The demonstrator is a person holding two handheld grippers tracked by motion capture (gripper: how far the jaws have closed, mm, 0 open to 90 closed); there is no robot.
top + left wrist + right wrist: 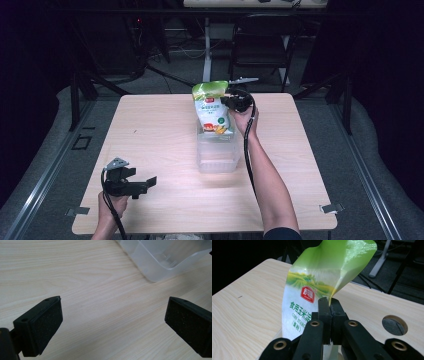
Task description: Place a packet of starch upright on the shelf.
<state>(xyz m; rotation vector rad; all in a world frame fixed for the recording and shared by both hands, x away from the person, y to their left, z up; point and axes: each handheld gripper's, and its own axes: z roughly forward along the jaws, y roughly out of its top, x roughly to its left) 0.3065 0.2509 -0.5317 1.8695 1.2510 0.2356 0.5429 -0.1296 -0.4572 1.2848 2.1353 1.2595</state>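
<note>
A green and white corn starch bag (212, 105) (312, 290) stands upright with its lower end inside a clear plastic bin (217, 152) at the table's middle. My right gripper (231, 101) (329, 305) is shut on the bag's right edge near the top, jaws pressed together on the foil. My left gripper (149, 184) (112, 325) rests low at the table's front left, open, with bare wood between its pads (46, 326). A corner of the bin (165, 260) lies ahead of it.
The wooden table (150, 130) has a round cable hole (394, 325) near the right gripper. A dark chair (260, 45) and desk legs stand beyond the far edge. Metal clips (331, 208) sit at the front corners.
</note>
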